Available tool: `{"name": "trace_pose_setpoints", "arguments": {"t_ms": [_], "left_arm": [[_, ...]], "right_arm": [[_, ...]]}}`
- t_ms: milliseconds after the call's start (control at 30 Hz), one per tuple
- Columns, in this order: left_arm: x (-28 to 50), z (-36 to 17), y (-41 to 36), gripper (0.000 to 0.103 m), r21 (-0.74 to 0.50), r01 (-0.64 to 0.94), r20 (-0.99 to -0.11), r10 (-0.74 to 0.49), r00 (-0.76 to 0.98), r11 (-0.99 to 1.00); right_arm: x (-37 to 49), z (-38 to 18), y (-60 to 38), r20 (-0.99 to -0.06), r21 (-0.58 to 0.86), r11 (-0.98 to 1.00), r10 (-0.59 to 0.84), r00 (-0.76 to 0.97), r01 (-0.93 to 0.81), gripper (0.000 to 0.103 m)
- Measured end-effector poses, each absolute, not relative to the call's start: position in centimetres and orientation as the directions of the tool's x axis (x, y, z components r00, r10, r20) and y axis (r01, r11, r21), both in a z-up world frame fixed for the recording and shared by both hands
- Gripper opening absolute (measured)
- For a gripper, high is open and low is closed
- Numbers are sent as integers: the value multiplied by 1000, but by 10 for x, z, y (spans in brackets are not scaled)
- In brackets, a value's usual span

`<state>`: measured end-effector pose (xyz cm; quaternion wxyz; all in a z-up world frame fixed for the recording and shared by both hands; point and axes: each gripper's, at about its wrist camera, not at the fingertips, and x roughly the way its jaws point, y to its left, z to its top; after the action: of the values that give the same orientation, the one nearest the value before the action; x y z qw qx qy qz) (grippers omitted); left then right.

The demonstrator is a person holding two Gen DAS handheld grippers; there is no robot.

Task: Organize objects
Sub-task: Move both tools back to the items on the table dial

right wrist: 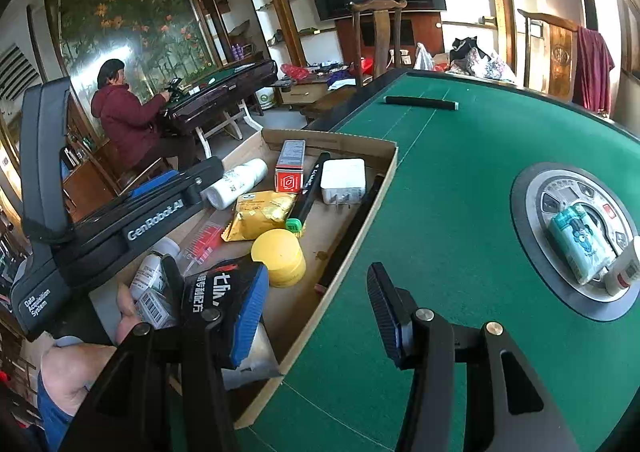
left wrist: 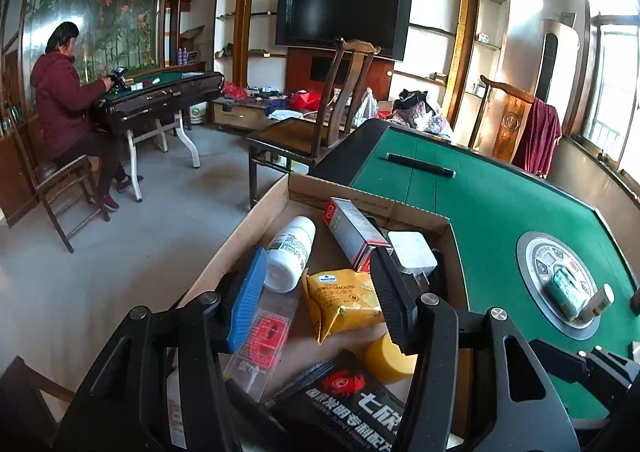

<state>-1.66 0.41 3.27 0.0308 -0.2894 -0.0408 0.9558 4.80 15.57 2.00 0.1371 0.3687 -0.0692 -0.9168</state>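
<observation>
Two items still wait outside our cardboard box (right wrist: 352, 140).
We hold both grippers empty, jaws apart: the left gripper (left wrist: 320, 292) over the box, the right gripper (right wrist: 320, 312) at its table-side edge, nearer the tissue pack (right wrist: 582, 244) and small tube (right wrist: 624, 268) lying rightward on the table's centre dial (right wrist: 536, 188).

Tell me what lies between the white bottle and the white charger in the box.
A red-and-grey carton and a black marker lie between bottle and charger, clearest in the right wrist view.

Seated person (left wrist: 66, 92), television (left wrist: 344, 18), wooden chair (left wrist: 316, 128), perhaps clothes (left wrist: 420, 112)
</observation>
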Motion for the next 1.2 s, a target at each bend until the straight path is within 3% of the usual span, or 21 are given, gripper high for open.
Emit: {"name": "trace_pose_setpoints", "arguments": {"t_ms": [67,433,833,967,1200], "left_arm": [[-13,34,5,60,-89,-29,-547,73,-834,-996],[7,45,25,61,-60,-62,-528,85,-845,-996],[31,51,105,61,-20,-240,-548,211,-810,-971],[33,44,141,61,-20,-307,-585,260,-768,-952],[3,19,212,61,-177,-404,-722,397,-566,-897]], "right_arm": [[51,20,159,-656,227,-954,-298,-694,195,52],[70,22,183,-636,226,-962,-263,-725,152,54],[100,30,249,-591,254,-966,-202,-781,57,57],[114,40,283,-561,246,-969,-152,-814,11,57],[127,39,363,-539,263,-951,-4,-842,-164,57]]}}
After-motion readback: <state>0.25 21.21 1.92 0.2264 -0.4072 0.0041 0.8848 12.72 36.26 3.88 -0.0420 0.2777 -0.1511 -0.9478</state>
